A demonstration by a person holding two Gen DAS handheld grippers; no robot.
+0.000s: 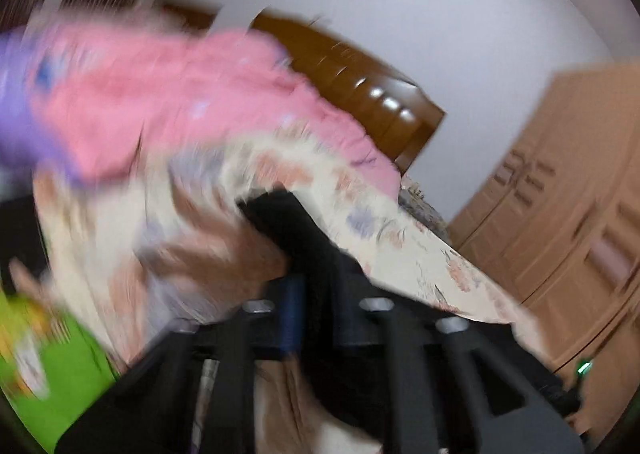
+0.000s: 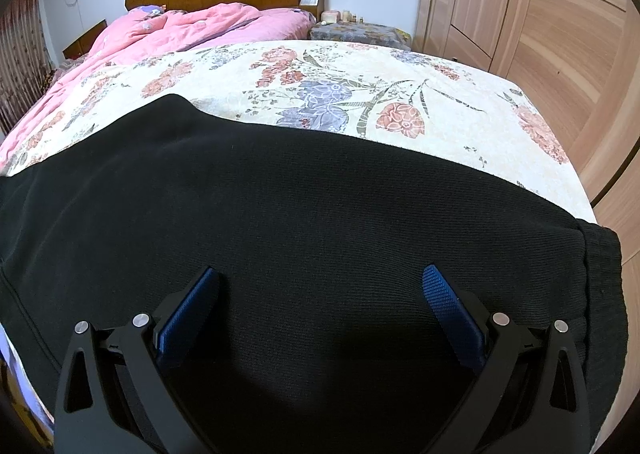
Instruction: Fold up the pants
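My left gripper (image 1: pixel 304 254) pinches the black pants (image 2: pixel 280 214) on the bed (image 2: pixel 400 66); my right gripper (image 2: pixel 320 294) hovers spread above them near the bed's front edge.

1. Left tongs (image 1: pixel 316 286): jaws closed together, black fabric pinched between the blue pads; view heavily blurred and rolled to one side.
2. Right tongs (image 2: pixel 320 318): jaws spread wide, blue pads (image 2: pixel 448 310) apart, angled downward, nothing gripped between them.

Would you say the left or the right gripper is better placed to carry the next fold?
Left, probably: the left gripper is shut on the black pants, while the right gripper hangs open above them.
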